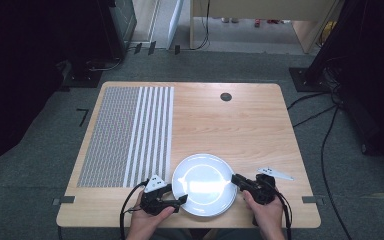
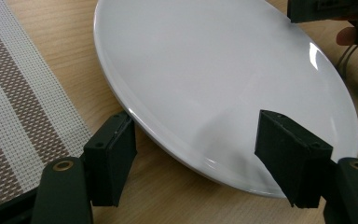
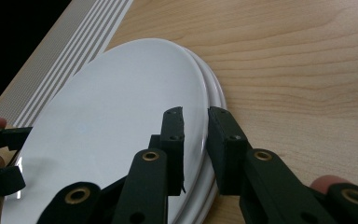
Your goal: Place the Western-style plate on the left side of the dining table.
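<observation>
i'm at the near edge of the counter (image 1: 240,125), working on a stack of white plates (image 1: 203,184) that sits right in front of me, between my two hands. in the right gripper view i can see at least two rims, one plate nested on another.

my right hand-held gripper (image 1: 239,180) comes in at the stack's three o'clock. its jaws are nearly together and straddle the rim of the top plate (image 3: 121,130), one pad above and one at the edge; they look pinched on that rim, though i can't be sure the pads are pressing firmly. my left hand-held gripper (image 1: 179,200) is at about eight o'clock, jaws well apart, with the rim lying between them and not touched.

to do this well i'd judge the point is to take the top plate alone. the right pinch should sit fully over the lip, with the lower pad slid between the two plates, not under both. the left jaws should close on the same plate's rim, roughly opposite. glazed plate is slick, so i'd squeeze square to the rim and lift level, both hands together, watching that the lower plate doesn't drag along or clink.

farther off, at the plates' ten o'clock, lies the striped placemat (image 1: 130,135), a likely landing spot. a grey three-cornered plate (image 1: 275,173) lies loose at two o'clock, and a small dark disc (image 1: 225,96) sits near the far edge.
</observation>
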Available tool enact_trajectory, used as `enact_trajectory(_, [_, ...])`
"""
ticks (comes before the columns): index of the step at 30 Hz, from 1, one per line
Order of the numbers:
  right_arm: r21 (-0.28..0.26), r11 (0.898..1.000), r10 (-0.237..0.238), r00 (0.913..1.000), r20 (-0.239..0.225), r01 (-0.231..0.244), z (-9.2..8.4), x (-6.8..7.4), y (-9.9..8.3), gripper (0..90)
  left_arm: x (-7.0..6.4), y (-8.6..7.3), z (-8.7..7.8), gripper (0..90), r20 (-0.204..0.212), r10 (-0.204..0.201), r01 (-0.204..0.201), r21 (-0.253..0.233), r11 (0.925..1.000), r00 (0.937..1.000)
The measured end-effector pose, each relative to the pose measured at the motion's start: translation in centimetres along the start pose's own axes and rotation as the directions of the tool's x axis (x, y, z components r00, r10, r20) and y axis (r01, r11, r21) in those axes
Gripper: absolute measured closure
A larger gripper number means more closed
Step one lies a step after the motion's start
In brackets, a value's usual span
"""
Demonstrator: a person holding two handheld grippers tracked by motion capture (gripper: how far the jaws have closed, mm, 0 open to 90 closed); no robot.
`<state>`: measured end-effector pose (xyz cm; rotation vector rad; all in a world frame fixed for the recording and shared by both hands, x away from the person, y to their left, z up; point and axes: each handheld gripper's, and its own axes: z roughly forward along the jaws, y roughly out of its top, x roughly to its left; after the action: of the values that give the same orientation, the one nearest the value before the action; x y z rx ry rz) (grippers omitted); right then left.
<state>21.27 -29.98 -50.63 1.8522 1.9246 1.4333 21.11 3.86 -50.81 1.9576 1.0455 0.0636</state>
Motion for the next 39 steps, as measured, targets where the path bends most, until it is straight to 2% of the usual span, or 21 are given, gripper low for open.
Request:
enact_trajectory(4, [0.003, 1.000, 0.004, 0.9999, -0.016, -0.004, 0.1, 0.0, 0.0, 77.0, 0.1, 0.0, -0.2, 29.7, -0.001, -0.007, 0.007, -0.004, 1.0000, 1.0000])
enact_trajectory(10, [0.014, 0.999, 0.044, 0.9975, -0.056, -0.044, 0.4, -0.2, 0.0, 76.2, 0.4, 0.1, -0.5, 30.1, -0.004, -0.014, 0.014, -0.014, 0.9998, 0.9999])
enact_trajectory(12, [0.020, 0.999, 0.044, 0.9972, -0.060, -0.043, 0.5, -0.2, -0.1, 76.1, 0.6, 0.1, -0.6, 31.0, -0.008, -0.017, 0.017, -0.019, 0.9997, 0.9998])
enact_trajectory(14, [0.024, 0.999, 0.041, 0.9972, -0.062, -0.040, 0.7, -0.1, -0.1, 75.8, 0.8, 0.0, -0.8, 34.2, -0.012, -0.021, 0.021, -0.024, 0.9995, 0.9997])
enact_trajectory(16, [0.029, 0.999, 0.041, 0.9971, -0.063, -0.040, 0.8, -0.1, -0.1, 75.5, 1.1, 0.0, -1.0, 41.5, -0.014, -0.040, 0.039, -0.030, 0.9988, 0.9991])
enact_trajectory(19, [0.034, 0.998, 0.050, 0.9962, -0.071, -0.048, 1.1, -0.1, 0.0, 75.5, 1.7, -0.1, -1.4, 49.3, 0.017, -0.083, 0.083, -0.037, 0.9958, 0.9964])
enact_trajectory(20, [0.035, 0.998, 0.056, 0.9956, -0.075, -0.053, 1.2, -0.2, 0.0, 75.6, 1.7, -0.1, -1.4, 51.1, 0.017, -0.083, 0.083, -0.037, 0.9958, 0.9964])
enact_trajectory(21, [0.042, 0.997, 0.068, 0.9943, -0.083, -0.064, 1.3, -0.3, 0.0, 75.8, 2.1, -0.2, -1.7, 53.0, 0.028, -0.099, 0.100, -0.042, 0.9941, 0.9947])
enact_trajectory(26, [0.071, 0.991, 0.125, 0.9861, -0.110, -0.117, 1.7, -0.7, 0.4, 78.0, 2.6, -0.5, -2.2, 61.7, 0.052, -0.116, 0.119, -0.043, 0.9920, 0.9919])
enact_trajectory(31, [0.097, 0.985, 0.152, 0.9799, -0.128, -0.140, 2.4, -0.7, 0.3, 78.3, 3.1, -0.9, -2.8, 64.3, 0.070, -0.158, 0.162, -0.059, 0.9849, 0.9849])
enact_trajectory(34, [0.107, 0.982, 0.170, 0.9752, -0.142, -0.155, 2.8, -0.6, 0.4, 78.7, 3.3, -0.9, -3.0, 65.6, 0.077, -0.170, 0.175, -0.064, 0.9825, 0.9824])
enact_trajectory(39, [0.126, 0.976, 0.194, 0.9698, -0.147, -0.176, 3.0, -0.7, 0.5, 81.5, 3.2, -1.0, -3.4, 66.2, 0.078, -0.170, 0.175, -0.065, 0.9824, 0.9824])
